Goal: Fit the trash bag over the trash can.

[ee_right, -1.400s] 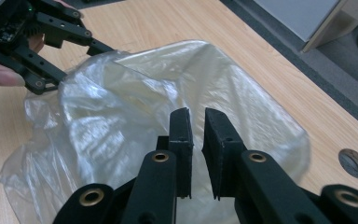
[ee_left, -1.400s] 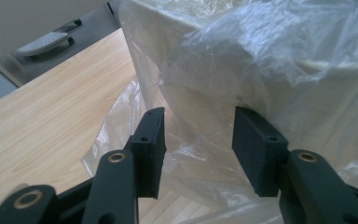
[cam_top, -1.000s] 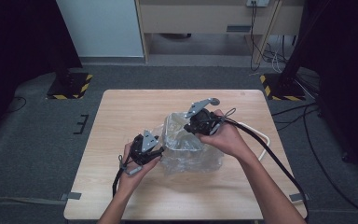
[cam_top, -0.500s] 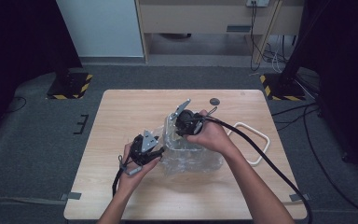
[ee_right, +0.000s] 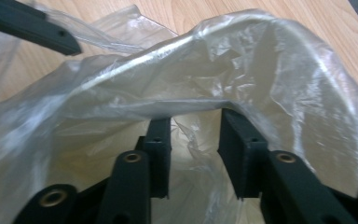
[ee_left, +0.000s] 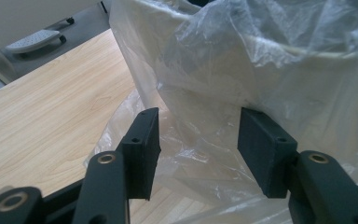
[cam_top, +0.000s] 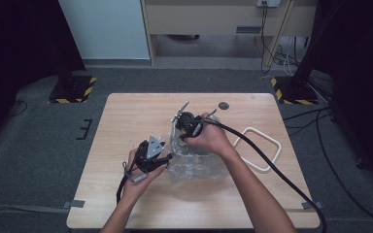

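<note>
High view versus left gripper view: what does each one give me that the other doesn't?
High view alone: both hands, the right gripper at the bag's far edge, a white loop and a dark disc on the table. Left gripper view alone: the left gripper fingers standing apart, film between them. Both: the clear bag on the wooden table.

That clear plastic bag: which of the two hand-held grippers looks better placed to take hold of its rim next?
Probably the right gripper. Its jaws, which have just been opening, sit right at the clear plastic bag's raised rim, a fold between them. The left gripper is open too, but lower, against the bag's side.
</note>
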Demonstrator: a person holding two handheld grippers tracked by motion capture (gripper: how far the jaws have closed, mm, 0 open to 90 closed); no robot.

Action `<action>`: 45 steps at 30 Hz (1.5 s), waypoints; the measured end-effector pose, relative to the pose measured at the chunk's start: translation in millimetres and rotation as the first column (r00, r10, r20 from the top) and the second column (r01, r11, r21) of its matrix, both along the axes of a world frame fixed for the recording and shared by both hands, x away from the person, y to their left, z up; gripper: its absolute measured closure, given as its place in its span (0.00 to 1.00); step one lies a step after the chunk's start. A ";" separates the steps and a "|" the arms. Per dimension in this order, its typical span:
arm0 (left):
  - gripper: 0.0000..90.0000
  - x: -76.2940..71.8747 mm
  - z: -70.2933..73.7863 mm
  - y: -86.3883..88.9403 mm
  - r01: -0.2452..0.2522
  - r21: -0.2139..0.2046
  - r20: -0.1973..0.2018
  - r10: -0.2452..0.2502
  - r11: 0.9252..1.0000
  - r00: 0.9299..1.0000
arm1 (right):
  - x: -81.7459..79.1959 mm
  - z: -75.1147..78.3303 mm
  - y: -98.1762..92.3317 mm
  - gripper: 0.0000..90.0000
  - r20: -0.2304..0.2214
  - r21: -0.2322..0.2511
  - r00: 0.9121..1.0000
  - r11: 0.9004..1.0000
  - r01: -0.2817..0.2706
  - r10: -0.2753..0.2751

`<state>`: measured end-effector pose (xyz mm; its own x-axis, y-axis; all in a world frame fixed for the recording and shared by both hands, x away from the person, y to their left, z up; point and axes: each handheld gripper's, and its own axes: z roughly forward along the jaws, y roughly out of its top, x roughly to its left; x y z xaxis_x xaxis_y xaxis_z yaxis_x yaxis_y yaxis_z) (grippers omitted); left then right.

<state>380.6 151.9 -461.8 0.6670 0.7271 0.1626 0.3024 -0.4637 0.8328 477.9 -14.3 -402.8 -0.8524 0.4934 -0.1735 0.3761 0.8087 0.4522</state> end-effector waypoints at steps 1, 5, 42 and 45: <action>0.53 -0.2 0.0 0.1 0.000 -0.002 0.000 0.000 1.000 1.000 | 0.7 -1.6 1.3 0.69 -0.002 0.000 1.000 1.000 0.006 -0.006; 0.52 -0.9 0.0 0.2 0.005 -0.005 0.000 -0.005 1.000 1.000 | 4.6 -9.7 5.2 0.60 0.001 -0.008 1.000 1.000 0.015 -0.015; 0.46 -7.9 -3.2 10.5 0.012 -0.046 -0.021 -0.013 0.999 1.000 | 2.7 -40.0 16.6 0.13 -0.018 -0.055 0.999 0.998 0.035 -0.036; 0.46 -8.4 -3.9 10.3 0.014 -0.046 -0.022 -0.015 0.999 1.000 | 2.3 -40.3 16.6 0.12 -0.017 -0.056 0.999 0.998 0.038 -0.039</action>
<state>372.1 162.2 -465.7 0.6808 0.7235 0.1141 0.3149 -0.4299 0.8462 480.2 2.3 -443.1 -0.8362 0.5158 -0.1863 0.4149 0.8172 0.4002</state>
